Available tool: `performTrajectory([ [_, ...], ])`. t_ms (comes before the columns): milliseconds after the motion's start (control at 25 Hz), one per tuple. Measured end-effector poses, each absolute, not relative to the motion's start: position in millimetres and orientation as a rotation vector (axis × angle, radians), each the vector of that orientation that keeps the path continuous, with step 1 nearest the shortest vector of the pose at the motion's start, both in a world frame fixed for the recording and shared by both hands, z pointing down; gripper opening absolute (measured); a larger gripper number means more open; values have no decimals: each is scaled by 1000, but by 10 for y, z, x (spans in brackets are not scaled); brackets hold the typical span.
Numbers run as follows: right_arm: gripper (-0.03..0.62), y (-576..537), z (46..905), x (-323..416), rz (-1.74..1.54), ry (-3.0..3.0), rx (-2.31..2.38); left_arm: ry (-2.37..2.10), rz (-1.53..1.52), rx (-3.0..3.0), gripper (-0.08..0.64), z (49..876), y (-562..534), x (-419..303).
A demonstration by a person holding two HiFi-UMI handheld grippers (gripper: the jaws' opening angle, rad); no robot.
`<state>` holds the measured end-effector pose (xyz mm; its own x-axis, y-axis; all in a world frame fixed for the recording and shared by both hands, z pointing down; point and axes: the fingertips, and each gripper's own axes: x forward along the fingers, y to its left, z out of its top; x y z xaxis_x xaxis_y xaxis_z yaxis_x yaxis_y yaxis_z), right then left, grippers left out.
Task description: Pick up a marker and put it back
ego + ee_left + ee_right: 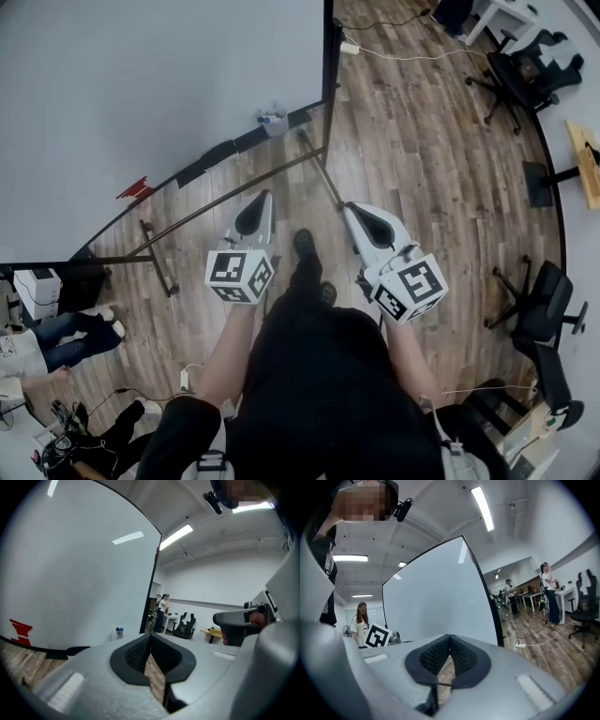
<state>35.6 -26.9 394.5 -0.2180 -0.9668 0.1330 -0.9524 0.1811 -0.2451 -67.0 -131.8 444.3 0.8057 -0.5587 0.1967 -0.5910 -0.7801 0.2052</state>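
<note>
Holding both out level toward the whiteboard (141,94), my left claw (262,199) and right claw (354,210) are each pressed together on nothing, so I reckon I'm just lining up. The markers (271,119) sit at the board's bottom edge, well apart from both claws and roughly straight ahead of the left one.

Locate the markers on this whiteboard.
Head view, upper middle: the markers sit in a small holder at the whiteboard's bottom edge, near its right corner.
</note>
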Motion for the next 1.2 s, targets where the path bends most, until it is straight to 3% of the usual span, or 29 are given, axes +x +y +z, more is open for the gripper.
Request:
performTrajectory([
  [440,3,210,3902,-121,-407,2464,-1840,-833,135,2749,11,4143,-383,-1095],
  [1200,3,47,3865,-709,-375,2488,-1876,-789,168,2823,11,3931,-429,-1526],
])
